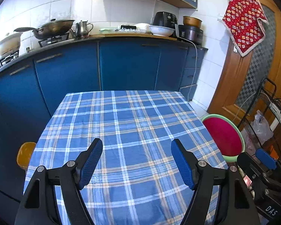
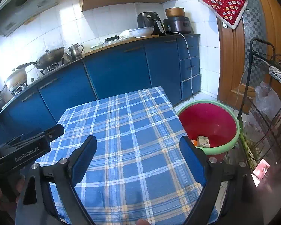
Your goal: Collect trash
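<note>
Left gripper (image 1: 136,146) hangs over the table (image 1: 125,123), fingers (image 1: 91,161) spread wide, nothing between them but the blue plaid cloth. Right gripper (image 2: 138,144) likewise sits over the near part of the table, fingers (image 2: 84,159) spread wide and empty; its right finger overlaps the table's right edge in view. In the right wrist view the left gripper's black body shows at the left edge, level with the table's left side. The cloth itself carries no loose items in either view. Basin (image 2: 223,146), red inside with a pale green rim, stands on the floor just beside the table's right edge. Trash (image 2: 203,141) lies in the basin bottom near its front wall: a small box-like carton, with an orange scrap touching its left side; finer detail cannot be told. In the left wrist view only the basin's red inside and rim show, contents hidden. An orange-brown bin (image 1: 25,154) stands on the floor at the table's left side, partly covered by the cloth edge. Behind the table run blue cabinets (image 1: 121,63) with a wok (image 1: 53,28), a kettle (image 1: 83,28) and a white bowl (image 1: 162,30) on the counter. A wire rack (image 2: 267,86) with a plastic bag (image 2: 267,97) stands right of the basin.
</note>
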`<state>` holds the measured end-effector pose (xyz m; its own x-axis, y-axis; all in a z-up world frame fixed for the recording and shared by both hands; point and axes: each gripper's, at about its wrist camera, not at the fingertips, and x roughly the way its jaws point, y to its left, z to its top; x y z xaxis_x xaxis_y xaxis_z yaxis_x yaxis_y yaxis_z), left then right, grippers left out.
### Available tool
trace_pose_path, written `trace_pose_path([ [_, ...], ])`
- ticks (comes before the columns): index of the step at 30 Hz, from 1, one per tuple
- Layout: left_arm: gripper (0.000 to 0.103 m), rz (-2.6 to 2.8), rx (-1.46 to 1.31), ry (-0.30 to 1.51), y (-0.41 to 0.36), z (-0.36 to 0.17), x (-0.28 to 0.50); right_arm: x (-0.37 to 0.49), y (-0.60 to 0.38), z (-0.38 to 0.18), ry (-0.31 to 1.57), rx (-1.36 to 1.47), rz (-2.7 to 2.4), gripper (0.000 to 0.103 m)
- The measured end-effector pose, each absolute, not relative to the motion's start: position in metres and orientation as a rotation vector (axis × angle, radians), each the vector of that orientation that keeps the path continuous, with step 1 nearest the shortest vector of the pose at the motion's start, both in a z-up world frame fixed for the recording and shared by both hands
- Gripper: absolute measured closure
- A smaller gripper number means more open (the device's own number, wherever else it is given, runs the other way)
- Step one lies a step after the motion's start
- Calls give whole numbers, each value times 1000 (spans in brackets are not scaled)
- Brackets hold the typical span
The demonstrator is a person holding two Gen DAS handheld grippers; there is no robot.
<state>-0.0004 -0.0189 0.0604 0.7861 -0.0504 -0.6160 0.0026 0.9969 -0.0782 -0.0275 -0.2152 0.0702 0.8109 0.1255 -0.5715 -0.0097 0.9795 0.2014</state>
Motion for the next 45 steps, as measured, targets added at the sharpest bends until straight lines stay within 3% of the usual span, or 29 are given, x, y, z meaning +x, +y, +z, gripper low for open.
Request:
trace_pose_path([
  [45, 26, -28, -79, 674, -20, 58, -1, -28, -216, 68, 624, 193, 70, 14],
])
